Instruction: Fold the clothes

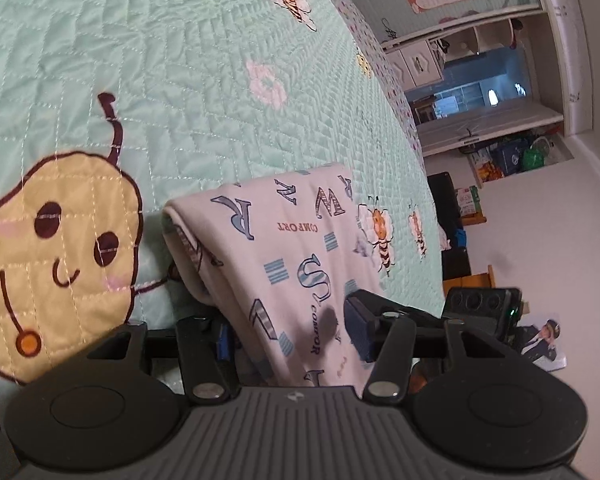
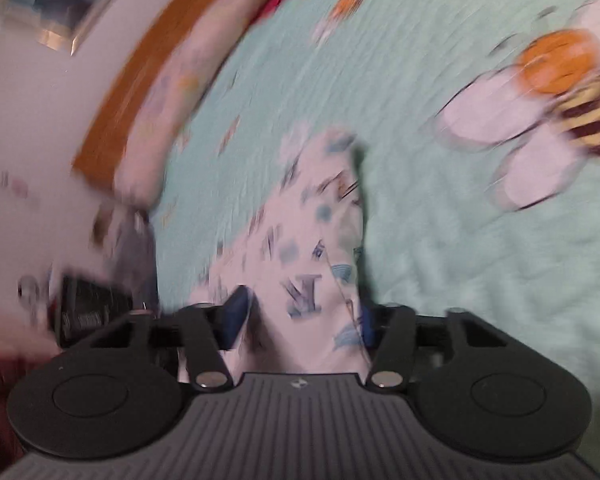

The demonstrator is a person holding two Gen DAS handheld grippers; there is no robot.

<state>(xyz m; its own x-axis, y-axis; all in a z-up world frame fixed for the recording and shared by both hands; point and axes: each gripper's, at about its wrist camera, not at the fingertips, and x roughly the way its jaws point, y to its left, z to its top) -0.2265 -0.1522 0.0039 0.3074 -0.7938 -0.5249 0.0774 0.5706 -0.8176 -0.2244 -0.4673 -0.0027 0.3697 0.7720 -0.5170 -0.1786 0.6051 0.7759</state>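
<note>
A pale folded garment (image 1: 284,240) printed with blue-grey letters lies on the mint quilted bedspread (image 1: 180,60). Its near end runs up between the blue-padded fingers of my left gripper (image 1: 290,332), which is shut on it. The folded edge bulges to the left of the fingers. In the motion-blurred right wrist view the same garment (image 2: 312,220) stretches away over the bedspread (image 2: 440,260). Its near end sits between the fingers of my right gripper (image 2: 302,320), shut on the cloth.
The bed's edge runs down the right of the left wrist view, with floor, shelves and a black device (image 1: 484,304) beyond. A wooden headboard (image 2: 140,80), a long pillow (image 2: 172,100) and a dark object (image 2: 88,308) lie to the left in the right wrist view.
</note>
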